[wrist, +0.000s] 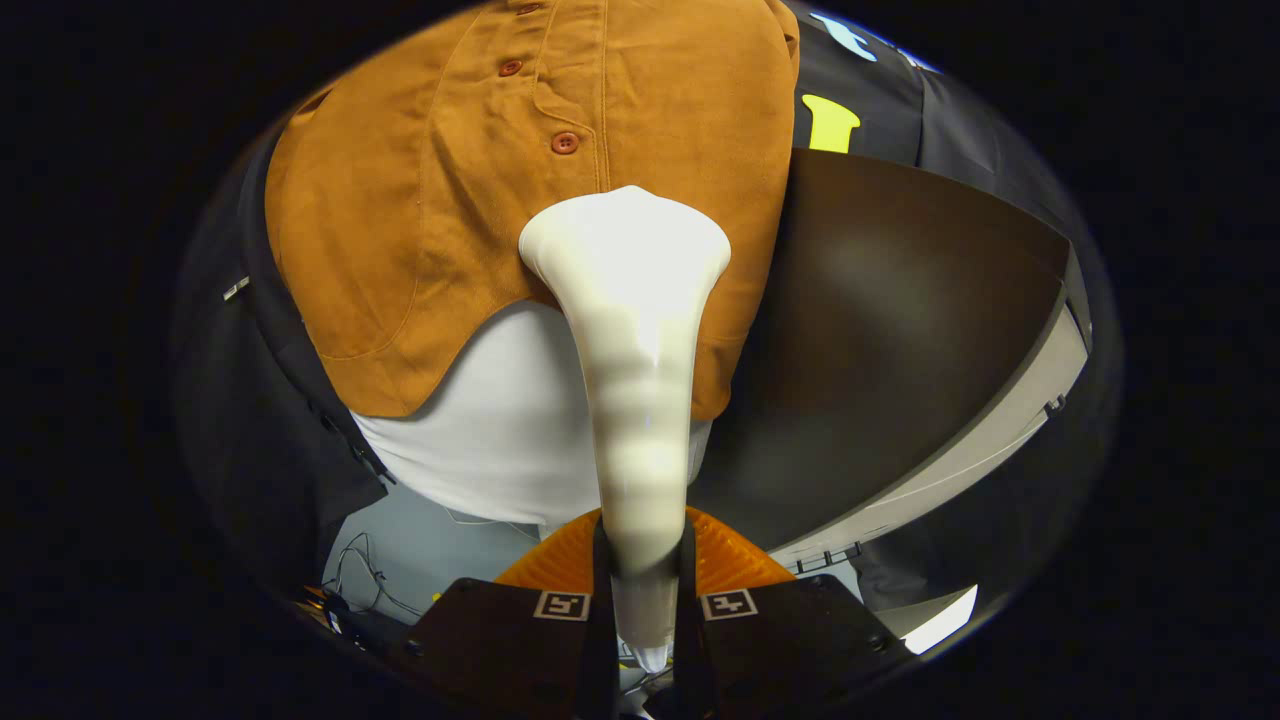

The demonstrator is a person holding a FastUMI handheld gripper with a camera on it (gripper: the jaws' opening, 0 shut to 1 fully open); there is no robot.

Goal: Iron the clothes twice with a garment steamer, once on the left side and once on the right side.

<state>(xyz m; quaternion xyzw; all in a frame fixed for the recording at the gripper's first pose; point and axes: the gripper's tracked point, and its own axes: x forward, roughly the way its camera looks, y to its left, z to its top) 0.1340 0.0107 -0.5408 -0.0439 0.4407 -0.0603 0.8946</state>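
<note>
A white garment steamer point(640, 400) runs straight ahead from between my fingers, and my gripper point(641, 575) is shut on its handle. Its wide head point(625, 245) rests against the lower front of a hanging brown-orange shirt point(450, 200), just below the button row point(565, 143) and a little right of it. A white undershirt point(510, 420) hangs out below the shirt's curved hem. The steamer's face is hidden against the cloth, and I see no steam.
A dark brown round table point(900, 330) with a pale edge point(1000, 440) stands to the right of the garment. Black booth cloth point(250, 420) hangs to the left and behind. Cables point(370, 580) lie on a pale floor below the shirt.
</note>
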